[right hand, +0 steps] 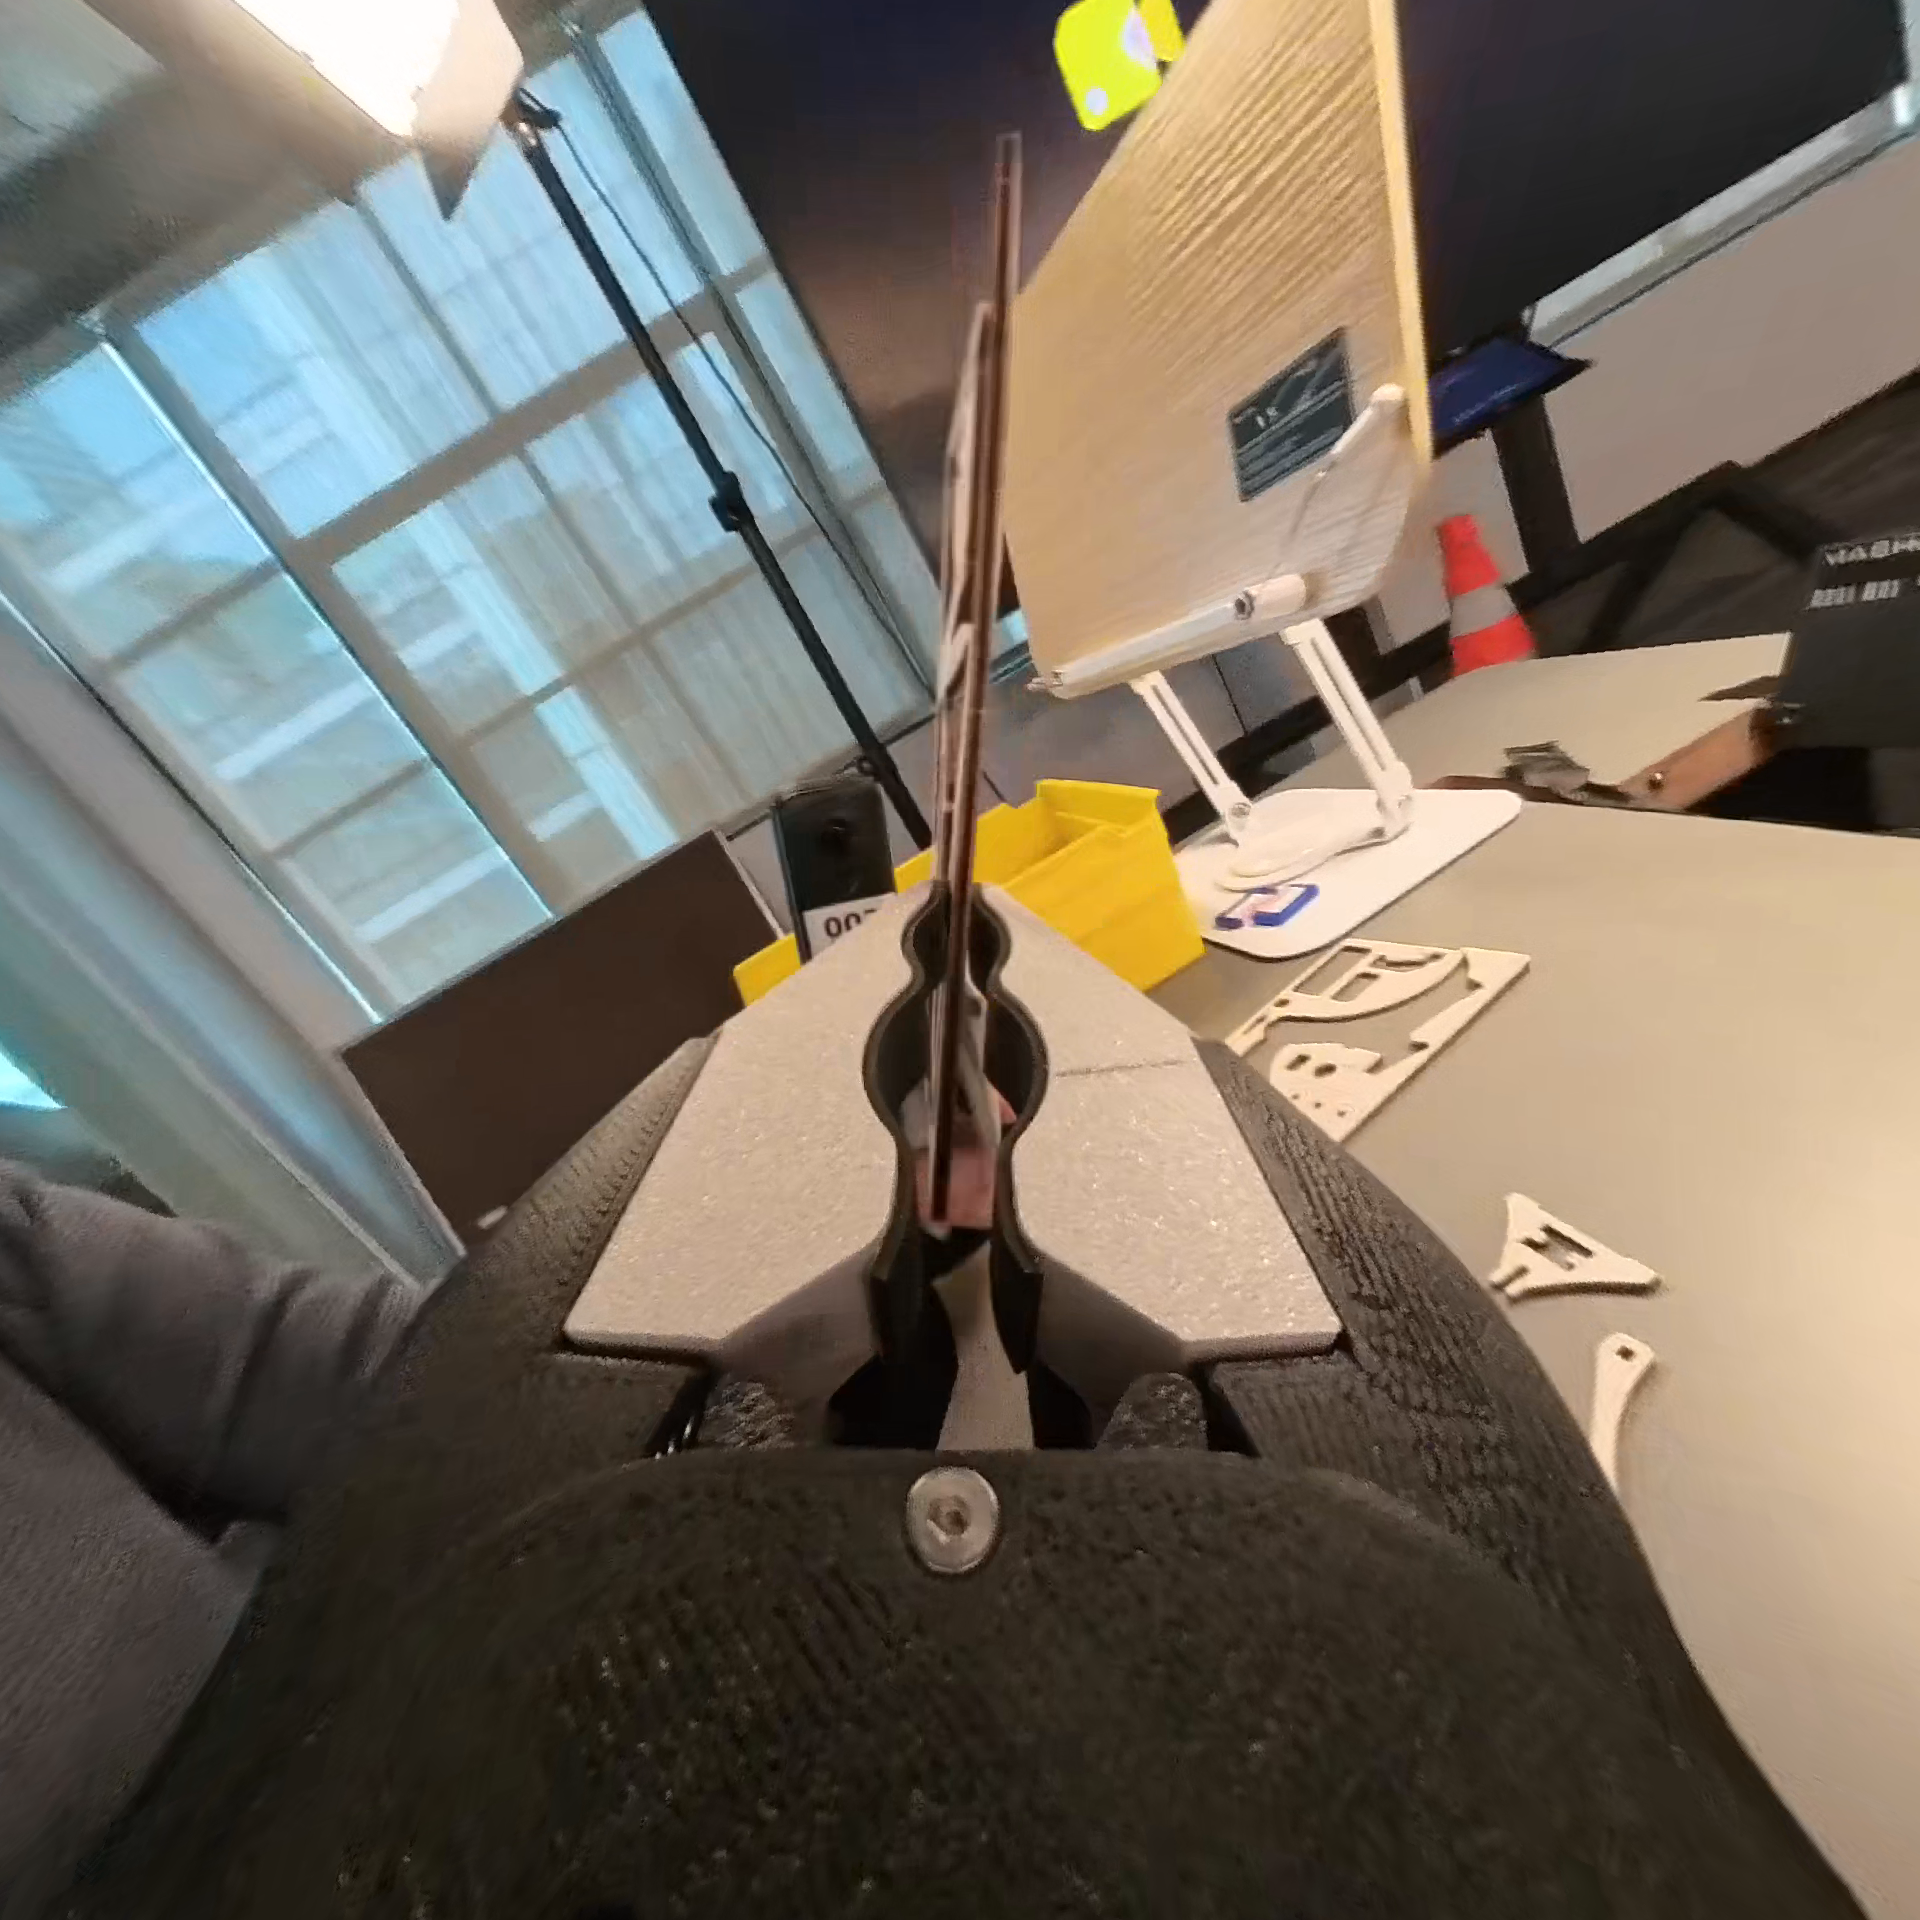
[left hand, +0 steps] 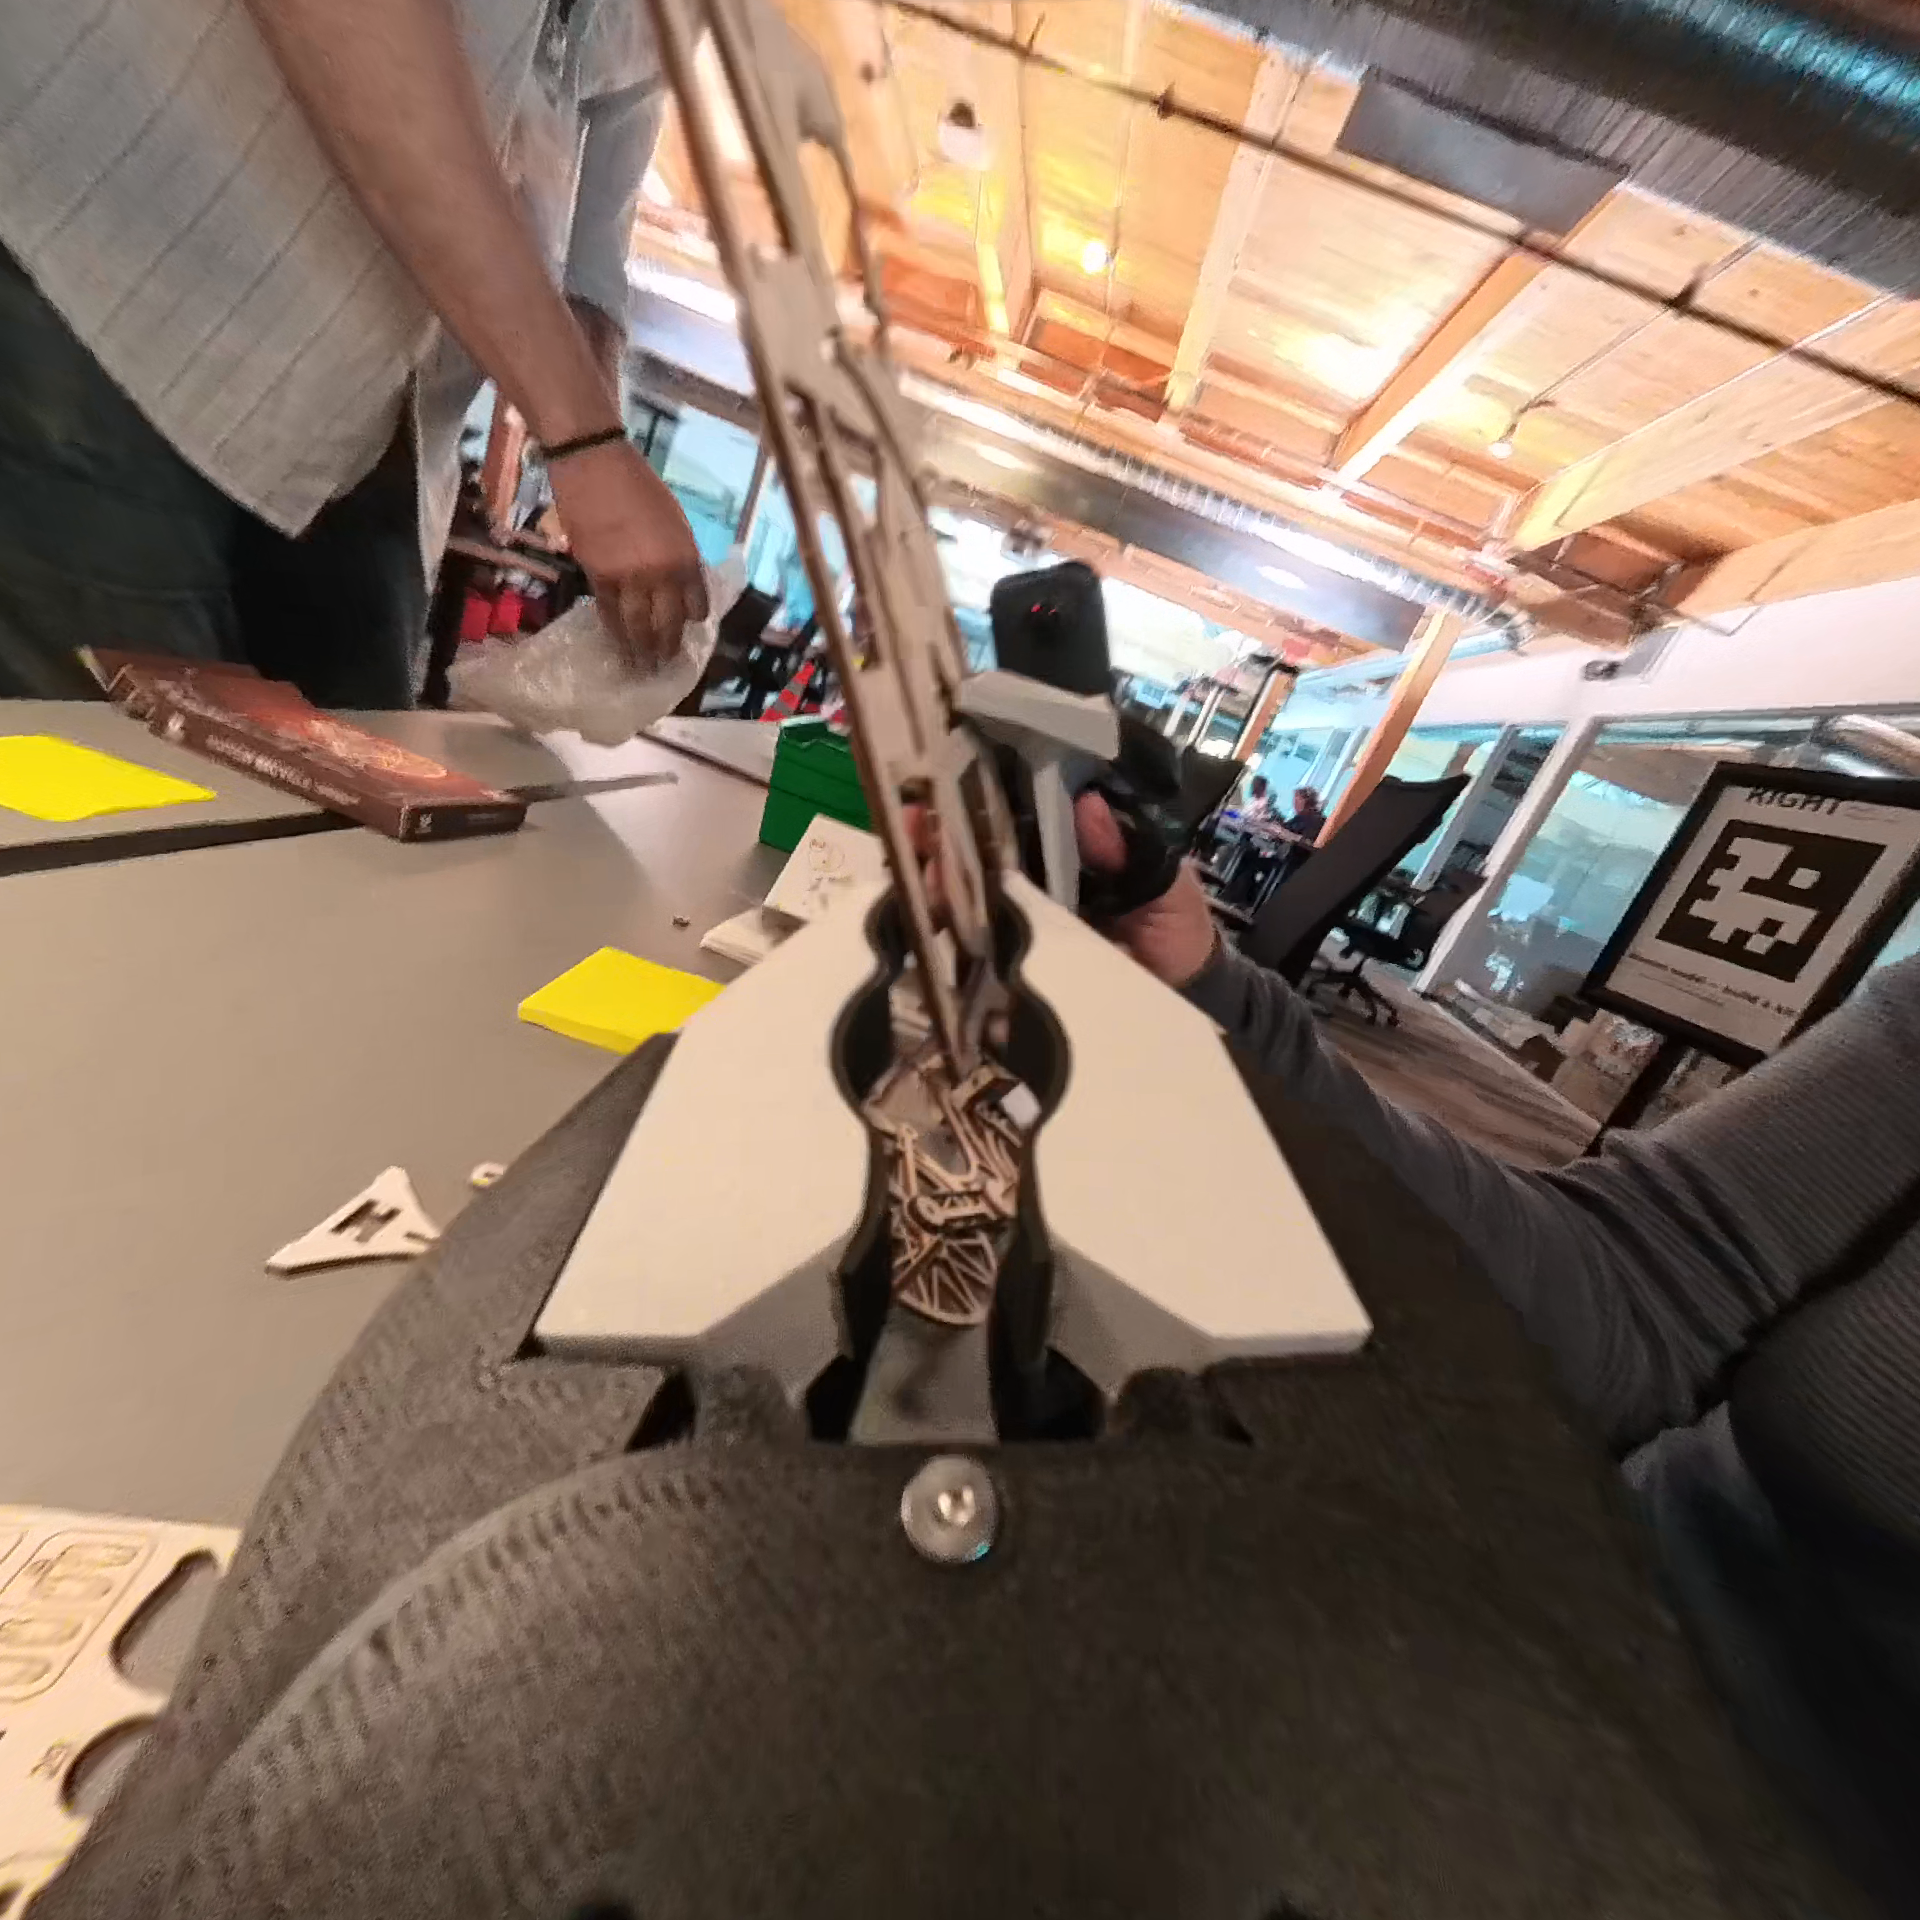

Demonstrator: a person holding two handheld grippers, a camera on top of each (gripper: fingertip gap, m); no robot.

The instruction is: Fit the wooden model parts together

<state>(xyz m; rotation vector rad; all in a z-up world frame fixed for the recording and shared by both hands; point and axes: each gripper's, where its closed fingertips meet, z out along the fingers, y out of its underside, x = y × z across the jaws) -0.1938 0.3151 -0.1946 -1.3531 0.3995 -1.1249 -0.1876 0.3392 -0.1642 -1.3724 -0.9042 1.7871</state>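
Wooden model assembly (left hand: pixel 914 748) held aloft between both grippers, clear of the grey table (left hand: pixel 312 987).
Thin, light, laser-cut ply, likely stiff along its length but brittle at slots; best gripped on solid flats. The left gripper (left hand: pixel 951 997) clenches its near end; the right gripper (right hand: pixel 954 997) pinches it edge-on. Loose wooden pieces (right hand: pixel 1574 1262) lie right.

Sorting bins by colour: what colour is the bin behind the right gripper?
Yellow; the bin shows best in the right wrist view.
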